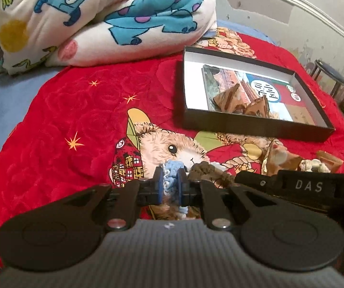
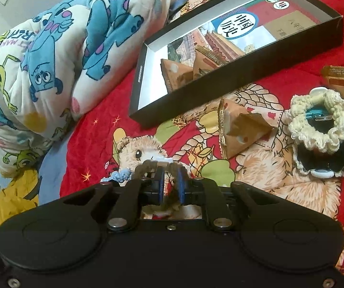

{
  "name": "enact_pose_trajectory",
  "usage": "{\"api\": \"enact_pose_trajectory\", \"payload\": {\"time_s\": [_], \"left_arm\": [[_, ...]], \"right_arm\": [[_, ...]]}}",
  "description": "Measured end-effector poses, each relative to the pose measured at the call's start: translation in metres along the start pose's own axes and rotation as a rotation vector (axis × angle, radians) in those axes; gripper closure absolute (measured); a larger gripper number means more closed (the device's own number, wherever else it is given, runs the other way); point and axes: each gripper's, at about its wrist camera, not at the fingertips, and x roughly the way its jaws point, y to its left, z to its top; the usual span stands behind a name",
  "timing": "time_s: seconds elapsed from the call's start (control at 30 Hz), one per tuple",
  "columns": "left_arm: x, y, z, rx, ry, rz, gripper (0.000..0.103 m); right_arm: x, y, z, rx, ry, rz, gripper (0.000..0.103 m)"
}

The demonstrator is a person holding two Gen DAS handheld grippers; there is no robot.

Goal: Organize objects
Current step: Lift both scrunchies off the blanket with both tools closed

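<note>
On the red bed blanket [image 1: 59, 110], the left gripper [image 1: 171, 180] has its jaws clenched on a blue crocheted scrunchie [image 1: 172, 168], while the right gripper [image 2: 171, 183] has its jaws clenched on a brown scrunchie [image 2: 148, 165] just beside it. The black box [image 2: 244, 76], at 1 o'clock, holds a book [image 2: 239, 28] and two triangular snack packets [image 2: 176, 74]; a cream scrunchie [image 2: 320, 120] lies at 3 o'clock.

plush red blanket [image 1: 52, 110] (crocheted scrunchies [image 2: 320, 124])

Red bear-print bedspread [image 1: 59, 110], rolled cartoon quilt [image 1: 104, 16], white wall [image 1: 263, 2], dark stool [image 1: 329, 70]
</note>
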Motion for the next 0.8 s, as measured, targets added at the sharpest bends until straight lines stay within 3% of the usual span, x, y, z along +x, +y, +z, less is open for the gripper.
{"api": "enact_pose_trajectory", "payload": {"time_s": [0.73, 0.8], "left_arm": [[-0.005, 0.014, 0.003, -0.074, 0.001, 0.001, 0.089], [-0.004, 0.014, 0.001, -0.074, 0.017, 0.012, 0.089]], "right_arm": [[-0.003, 0.000, 0.003, 0.006, 0.000, 0.022, 0.095], [0.000, 0.000, 0.001, -0.002, 0.017, 0.028, 0.088]]}}
